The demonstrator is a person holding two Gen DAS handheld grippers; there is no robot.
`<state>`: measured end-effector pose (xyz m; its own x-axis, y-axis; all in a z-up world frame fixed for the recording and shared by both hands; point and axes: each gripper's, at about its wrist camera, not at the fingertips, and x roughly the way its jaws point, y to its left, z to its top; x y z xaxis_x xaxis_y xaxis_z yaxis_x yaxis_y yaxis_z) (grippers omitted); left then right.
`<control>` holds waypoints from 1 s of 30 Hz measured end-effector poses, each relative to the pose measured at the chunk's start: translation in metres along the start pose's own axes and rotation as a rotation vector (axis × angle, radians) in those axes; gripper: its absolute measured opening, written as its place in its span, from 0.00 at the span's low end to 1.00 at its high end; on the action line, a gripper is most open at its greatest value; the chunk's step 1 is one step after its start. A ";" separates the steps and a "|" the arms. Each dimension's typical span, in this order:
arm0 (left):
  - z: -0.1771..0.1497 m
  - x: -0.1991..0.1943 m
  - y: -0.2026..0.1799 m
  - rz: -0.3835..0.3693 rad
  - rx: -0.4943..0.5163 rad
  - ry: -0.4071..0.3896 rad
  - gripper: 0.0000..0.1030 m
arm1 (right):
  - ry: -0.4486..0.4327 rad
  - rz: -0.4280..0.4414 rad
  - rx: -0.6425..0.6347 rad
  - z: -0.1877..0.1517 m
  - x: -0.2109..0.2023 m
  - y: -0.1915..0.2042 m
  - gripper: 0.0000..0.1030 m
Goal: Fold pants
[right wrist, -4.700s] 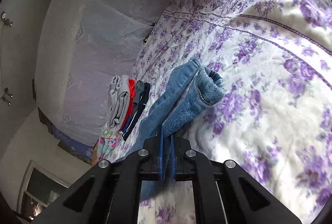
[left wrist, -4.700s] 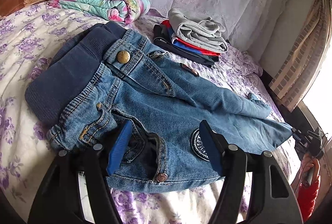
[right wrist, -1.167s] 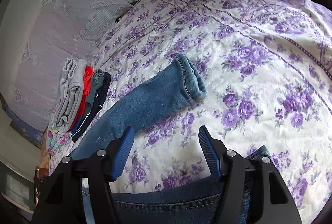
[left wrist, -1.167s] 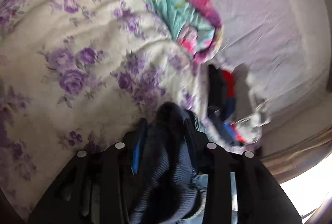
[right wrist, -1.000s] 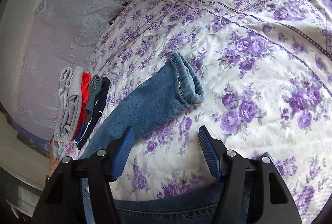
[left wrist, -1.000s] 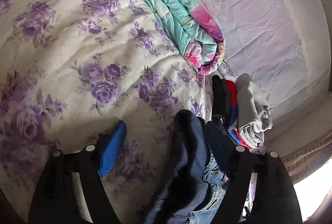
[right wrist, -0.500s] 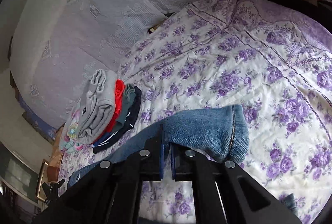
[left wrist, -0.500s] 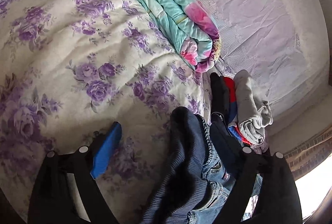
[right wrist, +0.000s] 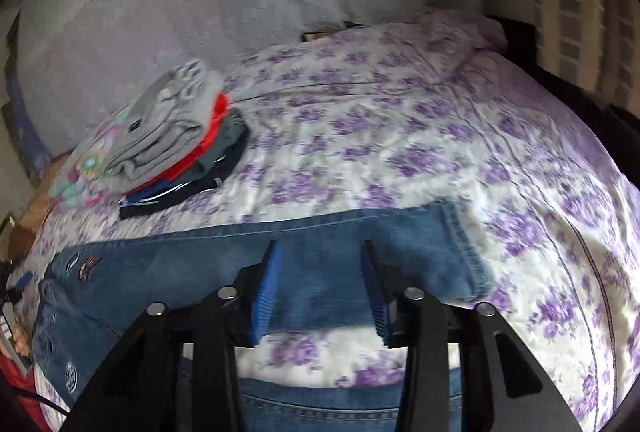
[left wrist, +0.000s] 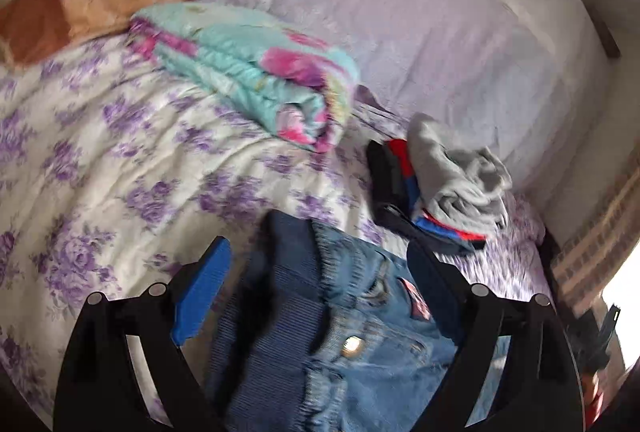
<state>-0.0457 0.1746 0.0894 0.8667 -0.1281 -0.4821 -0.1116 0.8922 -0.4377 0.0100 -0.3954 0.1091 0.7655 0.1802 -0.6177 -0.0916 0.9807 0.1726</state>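
The blue jeans lie on the purple-flowered bedspread. In the right wrist view one leg stretches flat across, its cuff to the right. My right gripper is open just above that leg, holding nothing. In the left wrist view the jeans' dark ribbed waistband and brass button lie between the fingers of my left gripper, which is open and not gripping the cloth.
A stack of folded clothes, grey on top, sits beyond the jeans; it also shows in the right wrist view. A folded turquoise-pink blanket and an orange pillow lie at the bed's head. More denim lies under my right gripper.
My left gripper opened off the waistband a second ago and has since drawn back. My right gripper was shut on the leg half a second ago and is now open above it.
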 end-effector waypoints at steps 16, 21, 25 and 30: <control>-0.019 0.053 -0.082 0.161 0.290 0.169 0.94 | 0.142 0.190 -0.216 -0.008 0.058 0.143 0.66; -0.034 0.133 -0.070 0.311 0.385 0.370 0.95 | 0.311 0.161 -0.382 -0.055 0.122 0.226 0.73; -0.040 0.122 -0.089 0.370 0.499 0.291 0.95 | 0.286 0.181 -0.347 -0.045 0.113 0.225 0.73; 0.010 0.091 -0.069 0.270 0.292 0.155 0.95 | 0.191 0.210 -0.297 -0.014 0.107 0.237 0.79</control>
<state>0.0456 0.1056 0.0833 0.7394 0.0832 -0.6682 -0.1629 0.9850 -0.0576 0.0614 -0.1423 0.0736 0.5813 0.3619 -0.7288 -0.4347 0.8953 0.0978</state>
